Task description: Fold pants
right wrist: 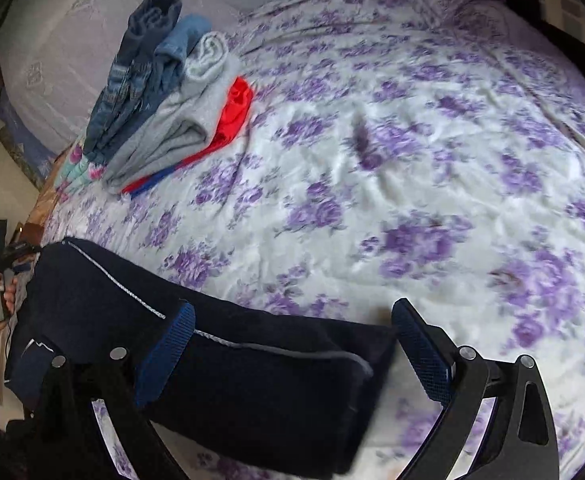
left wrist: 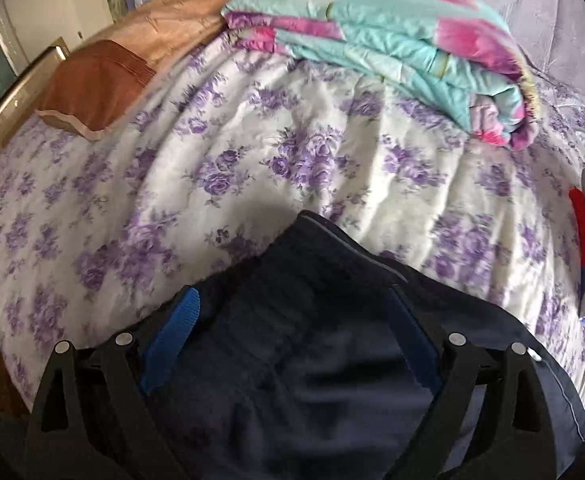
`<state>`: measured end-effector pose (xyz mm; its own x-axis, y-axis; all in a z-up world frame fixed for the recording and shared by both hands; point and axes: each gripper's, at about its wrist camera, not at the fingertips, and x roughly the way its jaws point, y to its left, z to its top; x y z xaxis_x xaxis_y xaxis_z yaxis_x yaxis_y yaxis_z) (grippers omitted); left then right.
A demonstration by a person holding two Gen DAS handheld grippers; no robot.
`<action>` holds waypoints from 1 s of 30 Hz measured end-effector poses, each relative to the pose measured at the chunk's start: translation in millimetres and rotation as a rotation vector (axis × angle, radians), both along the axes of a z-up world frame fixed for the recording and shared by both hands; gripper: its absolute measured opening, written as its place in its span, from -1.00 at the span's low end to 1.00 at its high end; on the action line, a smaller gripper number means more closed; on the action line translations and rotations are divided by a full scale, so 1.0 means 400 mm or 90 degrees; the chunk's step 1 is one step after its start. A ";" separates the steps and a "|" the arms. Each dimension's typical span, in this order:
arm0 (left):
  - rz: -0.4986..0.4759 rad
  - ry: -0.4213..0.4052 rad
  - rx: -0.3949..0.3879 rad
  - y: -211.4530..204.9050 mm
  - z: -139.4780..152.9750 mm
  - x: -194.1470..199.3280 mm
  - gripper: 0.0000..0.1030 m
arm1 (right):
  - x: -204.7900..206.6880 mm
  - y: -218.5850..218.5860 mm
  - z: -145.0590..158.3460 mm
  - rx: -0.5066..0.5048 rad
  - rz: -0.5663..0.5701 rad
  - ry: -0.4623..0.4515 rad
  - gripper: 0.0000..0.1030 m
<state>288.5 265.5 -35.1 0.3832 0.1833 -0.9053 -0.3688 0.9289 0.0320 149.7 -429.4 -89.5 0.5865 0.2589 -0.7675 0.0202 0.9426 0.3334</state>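
Holding: we have both claws agape, gripping nothing.
Pants (right wrist: 196,364): long axis 9–3 o'clock; right gripper (right wrist: 292,340) straddles cuff end, left gripper (left wrist: 292,328) over waist end.

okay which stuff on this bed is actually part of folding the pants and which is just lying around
In the job:
navy pants
left gripper
right gripper

Just lying about:
stack of folded clothes
turquoise floral quilt
brown pillow
floral bedspread

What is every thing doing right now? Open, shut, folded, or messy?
Left gripper: open, over the pants.
Right gripper: open, over the pants.
Navy pants: folded, lying flat on the bed.
Clothes pile: folded, stacked.
Turquoise floral quilt: folded.
Bedsheet: spread, wrinkled.
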 end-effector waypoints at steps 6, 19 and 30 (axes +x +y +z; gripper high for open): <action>-0.100 0.025 0.025 -0.066 -0.055 0.075 0.79 | 0.012 -0.010 -0.001 0.037 0.009 -0.016 -0.65; -0.075 -0.130 -0.050 -0.055 0.087 -0.008 0.06 | 0.048 -0.009 0.175 -0.010 0.032 -0.177 -0.74; 0.088 -0.110 -0.036 0.059 0.062 0.144 0.24 | 0.381 -0.009 0.119 -0.051 -0.093 -0.066 0.74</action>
<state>346.0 288.9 -10.1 0.5085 0.1958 -0.8385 -0.4886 0.8675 -0.0937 302.3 -432.8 -41.7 0.6901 0.1065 -0.7158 0.1278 0.9556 0.2654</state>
